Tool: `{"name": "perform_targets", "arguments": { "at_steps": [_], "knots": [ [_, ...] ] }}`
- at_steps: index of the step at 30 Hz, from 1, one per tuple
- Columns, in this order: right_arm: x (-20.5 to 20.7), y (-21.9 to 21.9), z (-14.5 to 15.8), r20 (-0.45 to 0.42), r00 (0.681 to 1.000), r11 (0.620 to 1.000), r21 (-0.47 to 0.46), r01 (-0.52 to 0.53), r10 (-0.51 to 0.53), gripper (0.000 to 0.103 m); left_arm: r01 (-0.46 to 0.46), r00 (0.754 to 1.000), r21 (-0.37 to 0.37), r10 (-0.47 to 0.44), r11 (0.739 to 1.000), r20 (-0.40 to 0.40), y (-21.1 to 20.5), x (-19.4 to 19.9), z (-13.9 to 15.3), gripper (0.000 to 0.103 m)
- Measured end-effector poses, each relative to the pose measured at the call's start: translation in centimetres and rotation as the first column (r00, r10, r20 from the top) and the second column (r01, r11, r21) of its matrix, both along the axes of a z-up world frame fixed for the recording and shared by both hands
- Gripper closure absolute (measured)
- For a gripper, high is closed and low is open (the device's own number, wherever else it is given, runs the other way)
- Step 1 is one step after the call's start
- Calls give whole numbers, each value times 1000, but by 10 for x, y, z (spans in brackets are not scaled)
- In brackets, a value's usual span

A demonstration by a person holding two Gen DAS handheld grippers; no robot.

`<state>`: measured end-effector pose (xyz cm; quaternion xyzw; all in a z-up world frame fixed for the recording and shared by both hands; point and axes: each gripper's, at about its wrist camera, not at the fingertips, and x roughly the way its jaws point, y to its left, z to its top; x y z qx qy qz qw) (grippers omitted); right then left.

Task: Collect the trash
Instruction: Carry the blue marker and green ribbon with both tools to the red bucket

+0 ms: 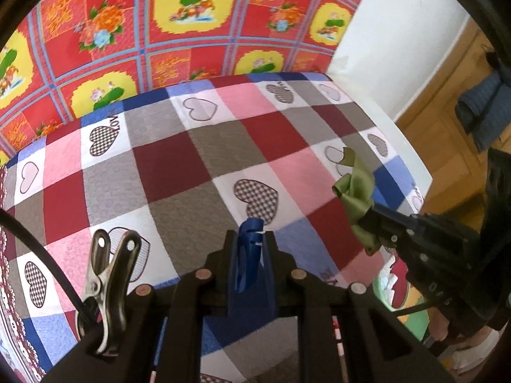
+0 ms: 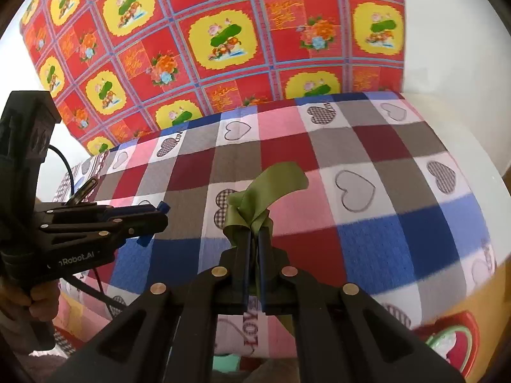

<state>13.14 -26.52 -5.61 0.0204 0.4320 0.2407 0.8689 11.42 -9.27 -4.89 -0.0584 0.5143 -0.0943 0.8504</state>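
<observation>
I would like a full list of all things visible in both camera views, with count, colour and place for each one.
green ribbon: one, olive green, pinched in the right gripper above the bedspread
blue ribbon: one, dark blue, pinched in the left gripper
bedspread: one, checked red, grey, pink, blue, white with hearts, covering the bed
floral cloth: one, red and yellow, hanging behind the bed
metal clip: one, silver, on the left gripper's cable
left gripper: one, black, shut on the blue ribbon
right gripper: one, black, shut on the green ribbon

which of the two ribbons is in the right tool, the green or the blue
The green ribbon: the right tool is shut on its crumpled loops. The blue ribbon is a narrower strip pinched in the left tool.
</observation>
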Motion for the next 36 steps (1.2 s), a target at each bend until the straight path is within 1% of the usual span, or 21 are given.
{"name": "perform_targets", "arguments": {
  "at_steps": [9,17,25,36],
  "knots": [
    [-35,-19,4,11,997,997,12,79,-79,97,78,997,2,-78,997,18,-19,-18,9,87],
    [-67,-36,7,17,987,987,23,160,-160,98,154,988,13,-154,988,33,-39,-35,13,87],
    [-97,-59,6,11,969,969,23,245,-245,97,247,968,14,-247,969,40,-68,-53,14,87],
    [-134,-97,2,-1,933,933,24,359,-359,97,354,934,27,-355,935,41,-111,-68,14,87]
  ]
}}
